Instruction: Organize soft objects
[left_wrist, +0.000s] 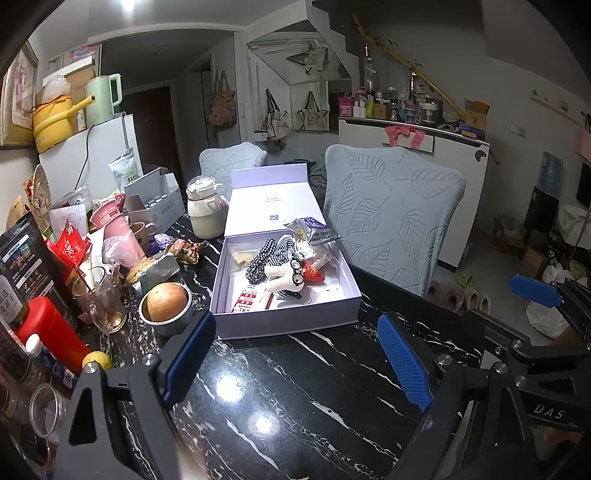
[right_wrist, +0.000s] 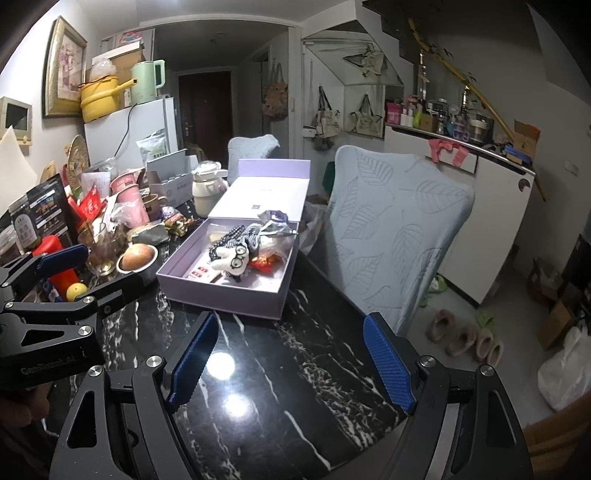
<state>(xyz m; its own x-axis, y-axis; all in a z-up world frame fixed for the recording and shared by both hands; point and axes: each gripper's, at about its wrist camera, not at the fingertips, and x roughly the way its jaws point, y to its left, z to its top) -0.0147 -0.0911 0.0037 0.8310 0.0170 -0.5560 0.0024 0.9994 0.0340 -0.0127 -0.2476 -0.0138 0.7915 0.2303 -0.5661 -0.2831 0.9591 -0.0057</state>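
Note:
An open lilac box (left_wrist: 288, 321) (right_wrist: 221, 299) sits on the black marble table (left_wrist: 295, 406) (right_wrist: 280, 387). Inside lie a white plush toy with glasses (left_wrist: 286, 278) (right_wrist: 231, 260), checkered and striped fabric scrunchies (left_wrist: 262, 258) (right_wrist: 232, 236), a red packet (left_wrist: 312, 271) (right_wrist: 264, 264) and small sachets. My left gripper (left_wrist: 297, 356) is open and empty, just before the box's near wall. My right gripper (right_wrist: 291, 362) is open and empty, also short of the box. The right gripper shows at the right of the left wrist view (left_wrist: 535, 291); the left gripper shows at the left of the right wrist view (right_wrist: 62, 258).
Left of the box stand a metal bowl with an orange (left_wrist: 166, 302) (right_wrist: 138, 258), a glass mug (left_wrist: 98, 295), a red bottle (left_wrist: 51, 332), a cream kettle (left_wrist: 205, 210) and packets. A leaf-patterned chair (left_wrist: 391, 214) (right_wrist: 391, 229) stands at the table's right edge.

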